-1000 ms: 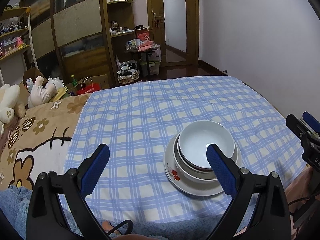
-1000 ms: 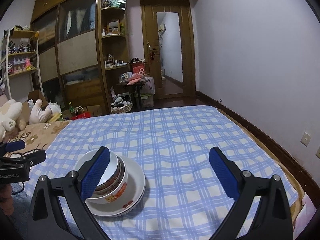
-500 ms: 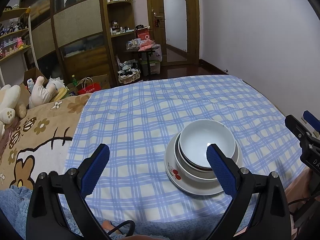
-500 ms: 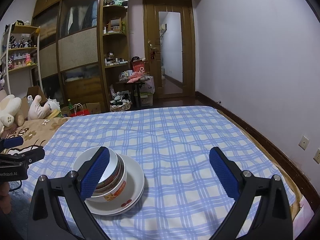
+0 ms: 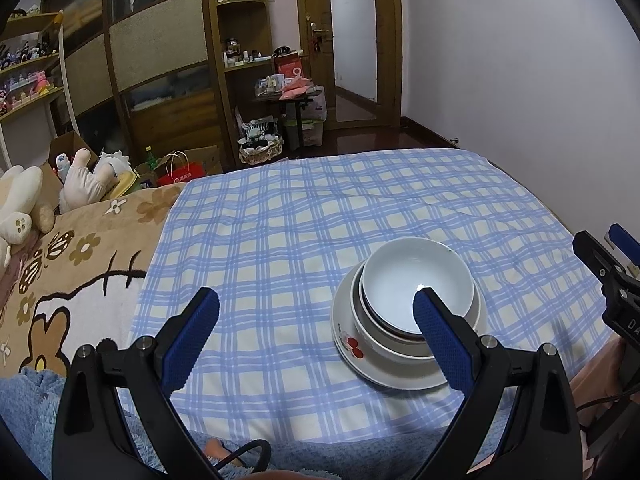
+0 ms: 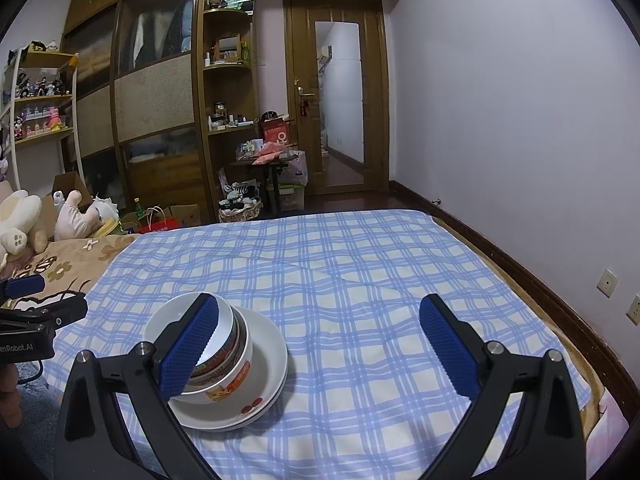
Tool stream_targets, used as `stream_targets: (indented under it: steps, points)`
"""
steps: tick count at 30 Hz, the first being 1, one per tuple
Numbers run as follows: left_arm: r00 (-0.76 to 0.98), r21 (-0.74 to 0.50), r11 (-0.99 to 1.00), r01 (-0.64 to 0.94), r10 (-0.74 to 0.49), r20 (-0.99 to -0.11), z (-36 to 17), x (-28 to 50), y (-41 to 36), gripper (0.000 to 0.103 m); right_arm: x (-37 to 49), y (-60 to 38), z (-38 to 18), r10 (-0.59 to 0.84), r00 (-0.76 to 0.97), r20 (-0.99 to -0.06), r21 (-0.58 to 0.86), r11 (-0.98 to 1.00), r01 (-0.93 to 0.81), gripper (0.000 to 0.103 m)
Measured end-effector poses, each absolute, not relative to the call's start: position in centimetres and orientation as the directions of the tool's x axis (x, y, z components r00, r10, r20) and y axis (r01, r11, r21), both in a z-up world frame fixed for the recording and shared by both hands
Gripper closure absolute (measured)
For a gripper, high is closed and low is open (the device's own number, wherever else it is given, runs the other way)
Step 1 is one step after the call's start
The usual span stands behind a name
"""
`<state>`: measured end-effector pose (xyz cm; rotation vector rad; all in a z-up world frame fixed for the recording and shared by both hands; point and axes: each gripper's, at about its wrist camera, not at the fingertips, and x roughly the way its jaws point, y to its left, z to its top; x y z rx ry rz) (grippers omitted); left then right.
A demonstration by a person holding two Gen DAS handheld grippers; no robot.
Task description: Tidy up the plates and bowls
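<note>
Nothing moved; nested bowls (image 5: 416, 284) upright on plate (image 5: 400, 380).

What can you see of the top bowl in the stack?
The top bowl is plain white inside, glossy like glazed ceramic, and empty, with a small light glint near its bottom. It sits upright, nested in a larger white bowl with a printed picture, which rests on a white plate with red marks, all on the blue checked cloth. From the right wrist view, dark patterned bands show between the rims. Neither gripper touches it.
</note>
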<state>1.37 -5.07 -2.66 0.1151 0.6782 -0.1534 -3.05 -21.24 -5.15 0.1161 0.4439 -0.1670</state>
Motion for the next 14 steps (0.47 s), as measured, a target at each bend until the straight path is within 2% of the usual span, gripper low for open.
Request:
stream_targets:
  steps: [14]
  points:
    - [0.766,0.057,0.982,0.178,-0.102,-0.634,-2.79,1.58,-4.89,0.007,-3.18,-21.27,-5.09,-0.142,0.894,-0.426,0.076,0.979,0.192,0.0]
